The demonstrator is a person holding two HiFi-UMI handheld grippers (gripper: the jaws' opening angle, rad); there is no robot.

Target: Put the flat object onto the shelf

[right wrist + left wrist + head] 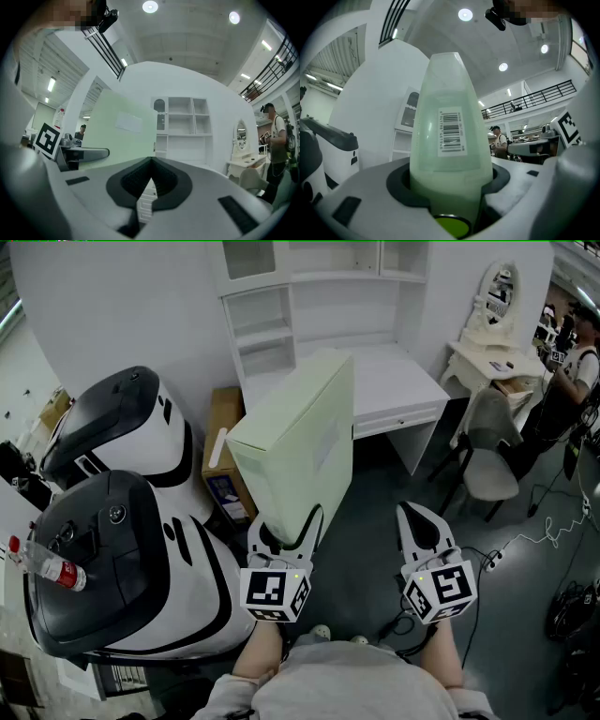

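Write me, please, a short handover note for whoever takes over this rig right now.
Left hand-held gripper: clamped on the lower edge of the pale green flat box, held upright in the air.
Right hand-held gripper: jaws together, empty, beside it.
White shelf: ahead against the wall, above the desk; box not on it yet.
Done: box is gripped. Left: carry it to the shelf, set it down, release.

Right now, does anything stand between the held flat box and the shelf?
Nothing visible does. The pale green flat box, clamped in the left gripper, stands before the white shelf; the box itself hides part of the desk top beneath.
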